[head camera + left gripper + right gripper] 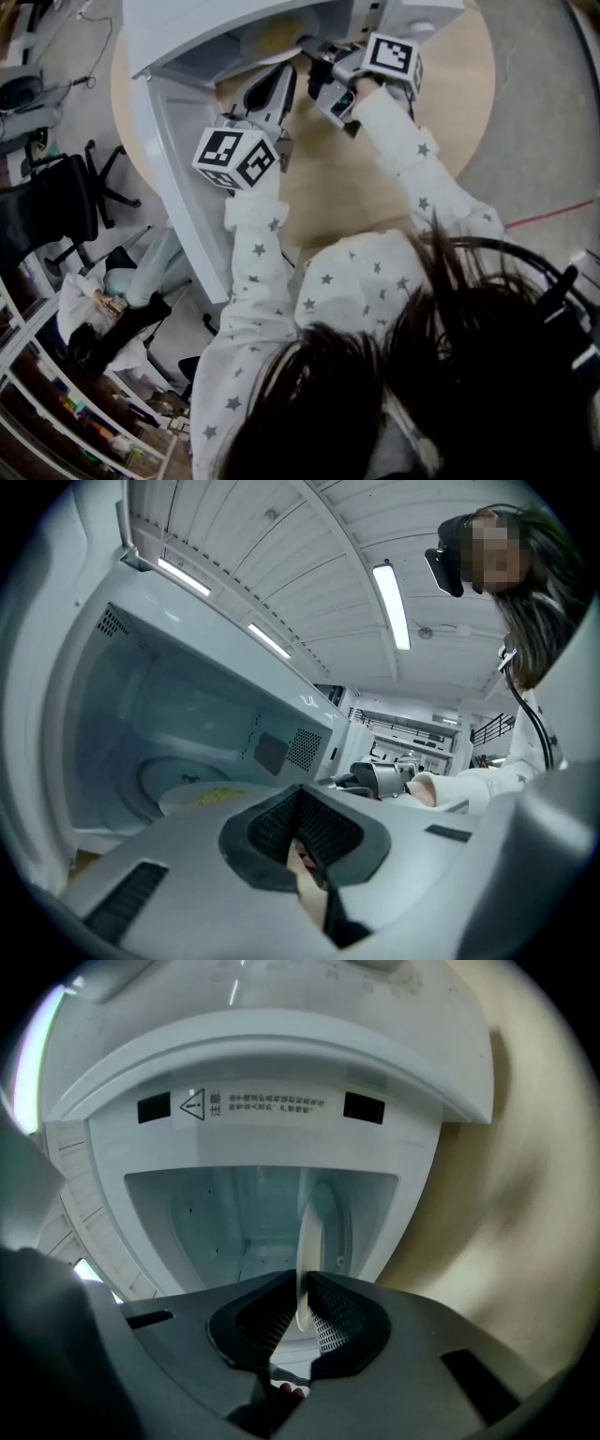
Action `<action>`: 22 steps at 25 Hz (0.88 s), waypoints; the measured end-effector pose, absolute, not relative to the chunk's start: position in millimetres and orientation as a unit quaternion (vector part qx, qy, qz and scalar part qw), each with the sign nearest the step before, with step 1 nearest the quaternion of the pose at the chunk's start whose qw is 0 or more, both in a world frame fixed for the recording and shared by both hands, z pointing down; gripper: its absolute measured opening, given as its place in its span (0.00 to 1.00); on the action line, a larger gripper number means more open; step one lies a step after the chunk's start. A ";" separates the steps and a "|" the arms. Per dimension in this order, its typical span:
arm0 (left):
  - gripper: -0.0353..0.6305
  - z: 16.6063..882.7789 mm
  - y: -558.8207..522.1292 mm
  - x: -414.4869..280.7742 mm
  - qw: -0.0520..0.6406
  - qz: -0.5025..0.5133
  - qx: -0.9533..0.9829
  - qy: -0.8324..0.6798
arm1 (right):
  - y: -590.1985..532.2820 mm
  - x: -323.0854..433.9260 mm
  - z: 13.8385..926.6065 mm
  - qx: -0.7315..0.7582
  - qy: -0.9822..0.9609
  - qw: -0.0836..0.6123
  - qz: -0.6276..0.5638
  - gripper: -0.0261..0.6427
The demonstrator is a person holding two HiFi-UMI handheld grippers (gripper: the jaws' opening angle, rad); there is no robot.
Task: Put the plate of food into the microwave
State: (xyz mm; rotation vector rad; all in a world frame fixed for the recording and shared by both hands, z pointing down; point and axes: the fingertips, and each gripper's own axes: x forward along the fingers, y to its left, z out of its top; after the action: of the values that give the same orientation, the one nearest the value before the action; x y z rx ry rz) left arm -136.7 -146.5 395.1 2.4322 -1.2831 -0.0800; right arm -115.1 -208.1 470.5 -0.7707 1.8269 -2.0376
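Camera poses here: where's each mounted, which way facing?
Head view: on the person's head, steeply down at the microwave; hair, sleeves, left gripper, right gripper show.
Left gripper view: on left gripper, facing the cavity; own jaws, plate, right gripper beyond.
Right gripper view: on right gripper, facing the cavity; own jaws gripping plate edge-on.
Shared: gripper views both show plate, cavity.

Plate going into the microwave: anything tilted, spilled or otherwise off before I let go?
Nothing stands out. The plate is pinched by its rim in the right tongs, lying parallel to the turntable inside the microwave. The yellow food sits on the plate, with none seen spilled.
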 end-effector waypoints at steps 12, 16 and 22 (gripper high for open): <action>0.06 397.7 -156.2 -135.0 0.203 -0.028 0.866 -0.456 | -207.9 -112.3 461.3 -0.282 0.652 0.149 -0.688 0.08; 0.06 399.2 -159.5 -132.2 0.204 -0.027 0.866 -0.455 | -210.3 -112.4 463.2 -0.290 0.677 0.117 -0.666 0.08; 0.06 400.7 -160.2 -128.7 0.209 -0.026 0.867 -0.452 | -210.5 -118.0 460.2 -0.276 0.697 0.097 -0.655 0.14</action>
State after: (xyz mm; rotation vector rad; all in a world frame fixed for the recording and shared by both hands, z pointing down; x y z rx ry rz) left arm -128.7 -160.2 400.7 2.4125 -1.2570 -0.0726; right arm -118.0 -210.5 460.2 -0.8162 2.0647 -1.9395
